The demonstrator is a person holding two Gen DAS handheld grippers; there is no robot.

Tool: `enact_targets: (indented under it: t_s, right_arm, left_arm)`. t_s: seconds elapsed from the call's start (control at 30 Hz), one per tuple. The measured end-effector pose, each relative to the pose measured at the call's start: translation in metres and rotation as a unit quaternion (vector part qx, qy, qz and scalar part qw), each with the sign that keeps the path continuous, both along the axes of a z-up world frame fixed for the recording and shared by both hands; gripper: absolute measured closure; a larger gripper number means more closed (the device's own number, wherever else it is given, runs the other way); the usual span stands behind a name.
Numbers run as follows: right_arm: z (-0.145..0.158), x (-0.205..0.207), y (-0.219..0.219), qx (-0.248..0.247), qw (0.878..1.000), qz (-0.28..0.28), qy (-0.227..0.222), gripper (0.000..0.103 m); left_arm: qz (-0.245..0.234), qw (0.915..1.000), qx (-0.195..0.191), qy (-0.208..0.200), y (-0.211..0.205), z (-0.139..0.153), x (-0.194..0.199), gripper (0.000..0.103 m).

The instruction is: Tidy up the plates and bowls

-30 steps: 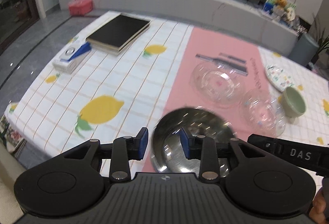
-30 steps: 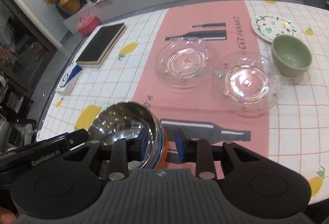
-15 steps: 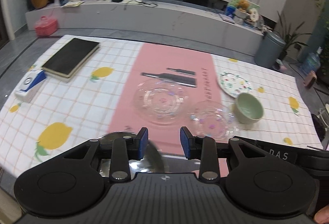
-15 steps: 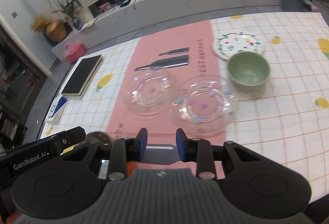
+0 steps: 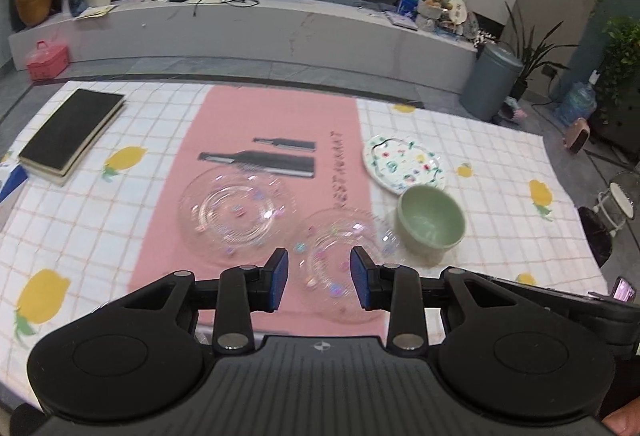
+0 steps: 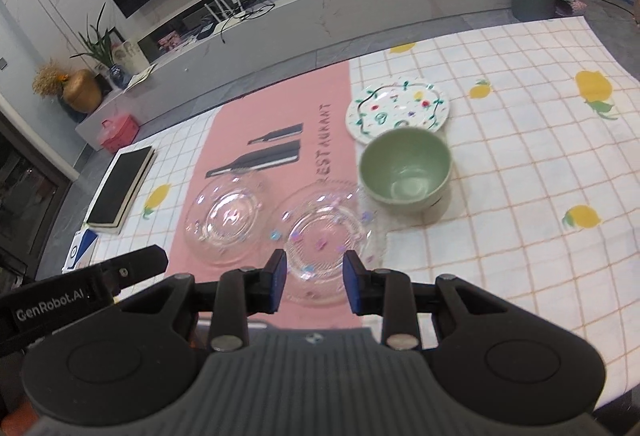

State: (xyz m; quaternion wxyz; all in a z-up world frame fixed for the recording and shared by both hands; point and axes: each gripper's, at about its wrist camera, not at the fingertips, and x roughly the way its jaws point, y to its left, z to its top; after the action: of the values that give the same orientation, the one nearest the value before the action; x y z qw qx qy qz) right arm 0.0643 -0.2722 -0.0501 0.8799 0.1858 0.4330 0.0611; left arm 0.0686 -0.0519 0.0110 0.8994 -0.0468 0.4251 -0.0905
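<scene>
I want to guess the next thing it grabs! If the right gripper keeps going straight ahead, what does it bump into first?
Probably the nearer clear glass plate, which sits right between the open right gripper's fingers in its view. The green bowl lies farther off, to the right.

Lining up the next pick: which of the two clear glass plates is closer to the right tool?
The glass plate beside the green bowl, marked here: it lies directly ahead of the right tool. The other glass plate lies further left.

Black book (image 5: pixel 70 130) at lemon-print tablecloth's (image 5: pixel 500 164) left edge — pink placemat (image 5: pixel 276 124) centred; grey bin (image 5: pixel 494 82) beyond.
</scene>
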Motion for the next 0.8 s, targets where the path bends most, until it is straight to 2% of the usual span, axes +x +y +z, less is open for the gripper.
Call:
enact_targets:
  t_s: [0.37, 0.67, 0.8]
  right_arm:
    - [-0.002, 0.052, -0.048, 0.001, 1.000, -0.023, -0.019, 0.072]
    - [-0.028, 0.109, -0.087, 0.020, 0.998, -0.056, -0.018, 0.072]
    - [-0.046, 0.129, -0.102, 0.009, 0.997, -0.077, -0.015, 0.072]
  left_arm:
    - [0.001, 0.9988, -0.047, -0.009, -0.028, -0.006, 0.057, 0.063]
    - [0.001, 0.9963, -0.086, 0.002, -0.051, -0.032, 0.115, 0.064]
    - [0.013, 0.9952, -0.096, 0.013, -0.058, -0.048, 0.140, 0.063]
